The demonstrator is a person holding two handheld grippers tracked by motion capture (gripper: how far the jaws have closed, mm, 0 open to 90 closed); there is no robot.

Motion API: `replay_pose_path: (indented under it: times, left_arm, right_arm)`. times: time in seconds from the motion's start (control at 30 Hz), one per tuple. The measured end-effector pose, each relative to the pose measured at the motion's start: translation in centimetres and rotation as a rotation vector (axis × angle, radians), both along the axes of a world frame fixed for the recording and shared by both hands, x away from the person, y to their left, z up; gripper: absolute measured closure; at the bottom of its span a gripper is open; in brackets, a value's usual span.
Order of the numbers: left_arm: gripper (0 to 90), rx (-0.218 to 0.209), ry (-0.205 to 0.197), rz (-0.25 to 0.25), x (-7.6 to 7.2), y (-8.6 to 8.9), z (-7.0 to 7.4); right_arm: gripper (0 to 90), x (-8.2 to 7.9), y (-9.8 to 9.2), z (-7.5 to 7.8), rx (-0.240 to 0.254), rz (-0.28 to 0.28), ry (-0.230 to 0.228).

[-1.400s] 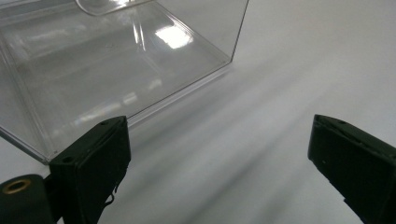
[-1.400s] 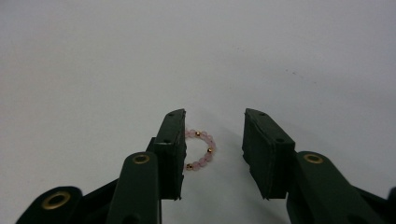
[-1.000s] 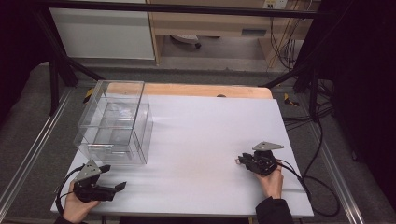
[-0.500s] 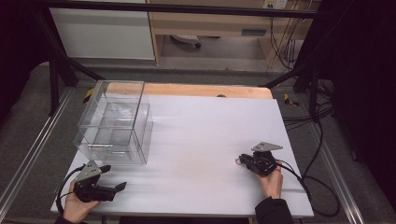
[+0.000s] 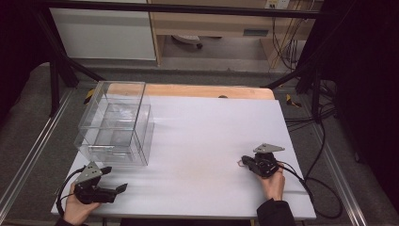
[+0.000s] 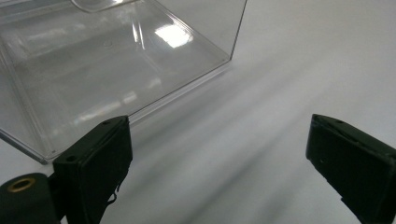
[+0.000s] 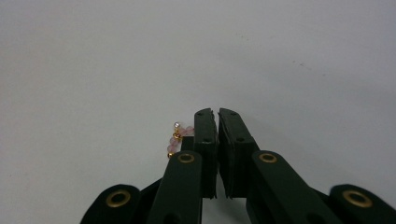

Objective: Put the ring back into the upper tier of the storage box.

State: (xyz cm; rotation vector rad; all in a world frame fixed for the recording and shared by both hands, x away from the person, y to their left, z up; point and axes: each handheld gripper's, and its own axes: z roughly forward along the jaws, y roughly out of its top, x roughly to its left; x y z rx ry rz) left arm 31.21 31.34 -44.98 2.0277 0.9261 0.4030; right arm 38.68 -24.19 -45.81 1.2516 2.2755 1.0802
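Right gripper (image 7: 217,116): we keep it closed on the bead string (image 7: 176,138).
Left gripper (image 6: 219,158): wide open, empty, beside the clear box (image 5: 115,123).

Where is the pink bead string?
The pink beads stick out beside the shut right gripper, over the white table at its right side, far from the clear box.

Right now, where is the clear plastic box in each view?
High view: the clear plastic box stands at the table's left, ahead of the left gripper.
Left gripper view: upper left, beyond the left jaw.
Right gripper view: I can't find it.
Shared landmark: the white tabletop.
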Motion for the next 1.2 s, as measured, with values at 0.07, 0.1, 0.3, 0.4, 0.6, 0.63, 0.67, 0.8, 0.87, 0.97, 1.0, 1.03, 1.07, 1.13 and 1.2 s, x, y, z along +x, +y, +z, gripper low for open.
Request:
replay_pose_path:
  times: [0.07,0.1,0.3,0.4,0.6,0.63,0.67,0.8,0.87,0.97,1.0,1.03,1.07,1.13,1.2]
  left_arm:
    - [6.8,0.004,0.000,-0.001,0.0,0.0,0.0]
    - [6.8,0.004,0.000,-0.001,0.0,0.0,0.0]
    - [6.9,0.005,-0.001,-0.001,0.0,0.0,0.0]
    - [7.0,0.005,-0.001,-0.001,0.0,0.0,0.0]
    - [7.1,0.001,-0.002,-0.002,0.0,0.0,0.0]
    - [7.1,0.004,-0.002,-0.002,0.0,0.0,0.0]
    - [7.1,0.003,-0.002,-0.002,0.0,0.0,0.0]
    - [7.1,0.002,-0.003,-0.002,0.0,0.0,0.0]
    - [7.1,0.001,-0.002,-0.003,0.0,0.0,0.0]
    - [7.1,0.001,-0.003,-0.003,0.0,0.0,0.0]
    - [7.1,0.001,-0.002,-0.003,0.0,0.0,0.0]
    - [7.1,0.001,-0.002,-0.003,0.0,0.0,0.0]
    - [7.1,0.001,-0.002,-0.003,0.0,0.0,0.0]
    - [7.1,0.003,-0.002,-0.003,0.0,0.0,0.0]
    - [7.1,0.003,-0.003,-0.003,-0.1,0.0,0.0]
  right_arm:
    - [86.5,0.0,0.0,0.0,0.000,0.001,0.001]
    - [87.3,0.0,0.0,0.0,0.003,0.000,0.003]
    - [87.5,0.0,0.0,0.1,0.005,0.000,0.007]
    - [87.8,-0.1,0.0,0.1,0.008,0.000,0.006]
    - [87.9,-0.2,-0.1,0.3,0.013,-0.005,0.002]
    - [87.9,-0.2,-0.2,0.3,0.014,-0.005,0.001]
    - [87.9,-0.2,-0.2,0.4,0.014,-0.007,0.000]
    - [88.1,-0.3,-0.2,0.5,0.021,-0.008,-0.005]
    - [88.1,-0.3,-0.2,0.6,0.017,-0.006,-0.011]
    - [88.1,-0.4,-0.2,0.8,0.018,-0.001,-0.020]
    - [88.1,-0.4,-0.2,0.8,0.016,0.002,-0.024]
    - [88.1,-0.4,-0.2,0.8,0.020,0.002,-0.027]
    - [88.1,-0.5,-0.3,0.9,0.021,0.002,-0.026]
    - [88.1,-0.5,-0.3,1.0,0.025,-0.001,-0.028]
    - [88.1,-0.6,-0.3,1.0,0.026,0.004,-0.034]
